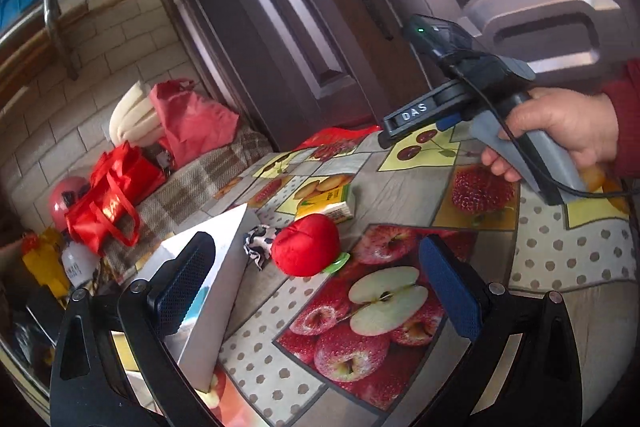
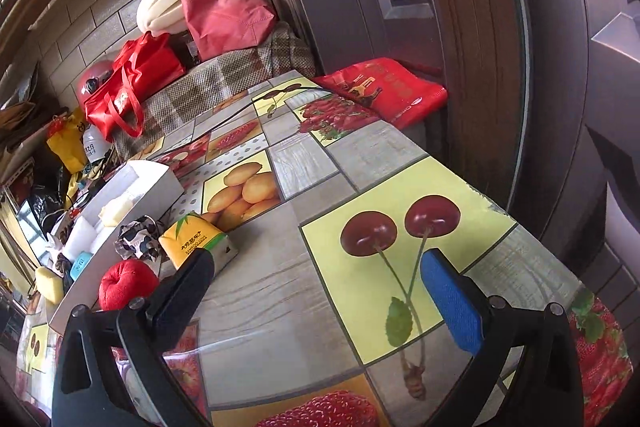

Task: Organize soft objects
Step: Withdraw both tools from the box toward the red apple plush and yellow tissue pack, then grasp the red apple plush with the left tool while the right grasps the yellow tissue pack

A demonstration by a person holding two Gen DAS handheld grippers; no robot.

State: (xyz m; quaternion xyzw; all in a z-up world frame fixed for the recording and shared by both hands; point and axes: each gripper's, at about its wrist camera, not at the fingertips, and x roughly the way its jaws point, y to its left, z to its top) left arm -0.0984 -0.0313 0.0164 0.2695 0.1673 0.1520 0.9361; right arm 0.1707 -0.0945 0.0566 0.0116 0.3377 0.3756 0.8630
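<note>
Between our two tools, both held wide apart and empty, the sorting looks partly done.

We hold the left gripper [image 1: 312, 291] spread over the fruit-print tablecloth [image 1: 404, 187] with nothing between its pads; its left finger overlaps the corner of the white box [image 1: 224, 251], though whether it touches we cannot tell. Just ahead lies the red plush apple [image 1: 306, 245], with a black-and-white patterned cloth [image 1: 258, 241] beside it and a yellow tissue pack [image 1: 336, 201] just behind. Our right gripper [image 2: 316, 291] is likewise agape and carries nothing, hovering over the printed cherries [image 2: 400, 227]. From its view, the white box already holds several pale, yellow and blue soft pieces [image 2: 80, 263], so we judge those stowed; the apple, cloth and tissue pack remain outside, near the box.
</note>
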